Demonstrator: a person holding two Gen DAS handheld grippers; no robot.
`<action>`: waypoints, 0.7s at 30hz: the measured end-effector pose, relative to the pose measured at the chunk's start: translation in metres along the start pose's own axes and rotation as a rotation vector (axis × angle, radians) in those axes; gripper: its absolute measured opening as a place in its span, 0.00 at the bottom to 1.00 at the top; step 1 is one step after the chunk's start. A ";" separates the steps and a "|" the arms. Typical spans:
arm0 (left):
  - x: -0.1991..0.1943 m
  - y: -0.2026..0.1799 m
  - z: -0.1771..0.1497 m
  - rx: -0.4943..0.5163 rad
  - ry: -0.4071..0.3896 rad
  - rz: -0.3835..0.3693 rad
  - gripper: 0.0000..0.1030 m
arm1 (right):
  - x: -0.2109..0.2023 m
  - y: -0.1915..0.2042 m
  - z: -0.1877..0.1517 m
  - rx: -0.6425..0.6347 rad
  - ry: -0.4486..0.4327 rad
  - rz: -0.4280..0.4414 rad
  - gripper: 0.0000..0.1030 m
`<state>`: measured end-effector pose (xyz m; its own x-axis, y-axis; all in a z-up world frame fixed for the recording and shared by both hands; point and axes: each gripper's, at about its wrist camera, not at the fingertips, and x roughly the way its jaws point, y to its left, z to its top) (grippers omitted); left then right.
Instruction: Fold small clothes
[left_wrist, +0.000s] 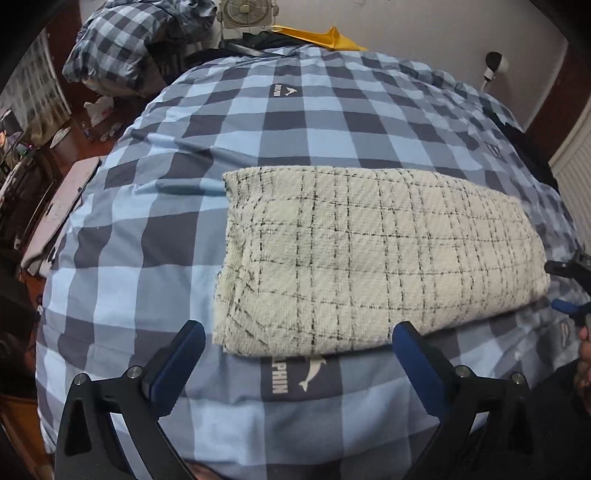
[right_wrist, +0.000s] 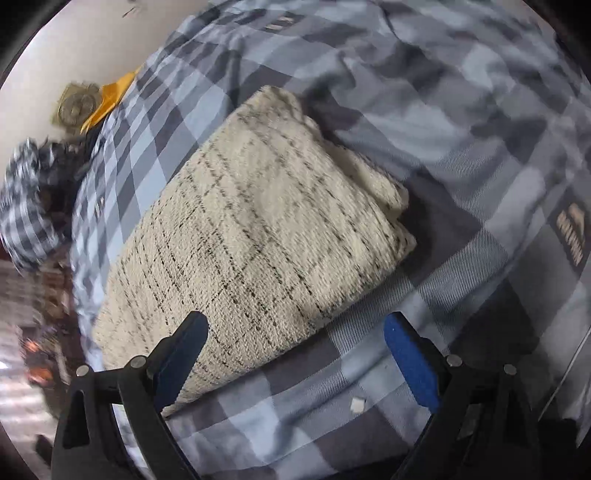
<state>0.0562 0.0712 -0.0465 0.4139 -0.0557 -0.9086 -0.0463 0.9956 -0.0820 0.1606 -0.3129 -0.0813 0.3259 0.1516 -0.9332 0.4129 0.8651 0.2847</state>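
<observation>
A cream garment (left_wrist: 369, 251) with thin black grid lines lies folded into a long rectangle on the blue-and-grey checked bed cover (left_wrist: 258, 110). My left gripper (left_wrist: 297, 332) hovers open over the garment's near left corner, its blue pads wide apart and empty. At the right edge of the left wrist view, my right gripper (left_wrist: 565, 286) sits by the garment's right end. In the right wrist view the folded garment (right_wrist: 258, 229) runs diagonally away, and my right gripper (right_wrist: 295, 325) stands open above its near edge with nothing between the pads.
A heap of checked bedding (left_wrist: 140, 40), a small fan (left_wrist: 242, 13) and a yellow item (left_wrist: 328, 37) are at the far end of the bed. A pink flat object (left_wrist: 62, 206) lies at the bed's left edge. A white radiator (left_wrist: 576, 177) is on the right.
</observation>
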 end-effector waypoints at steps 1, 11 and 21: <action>-0.001 0.000 -0.002 -0.005 0.002 -0.002 0.99 | -0.001 0.005 0.000 -0.033 -0.018 -0.018 0.92; -0.005 0.005 -0.004 -0.030 -0.003 0.003 1.00 | -0.076 0.037 -0.014 -0.266 -0.318 -0.111 0.92; -0.006 0.006 -0.004 -0.028 -0.006 0.025 1.00 | -0.084 0.043 -0.014 -0.236 -0.159 0.062 0.92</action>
<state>0.0496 0.0774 -0.0437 0.4182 -0.0302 -0.9079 -0.0819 0.9941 -0.0708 0.1392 -0.2818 0.0063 0.4811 0.1471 -0.8642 0.1847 0.9467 0.2640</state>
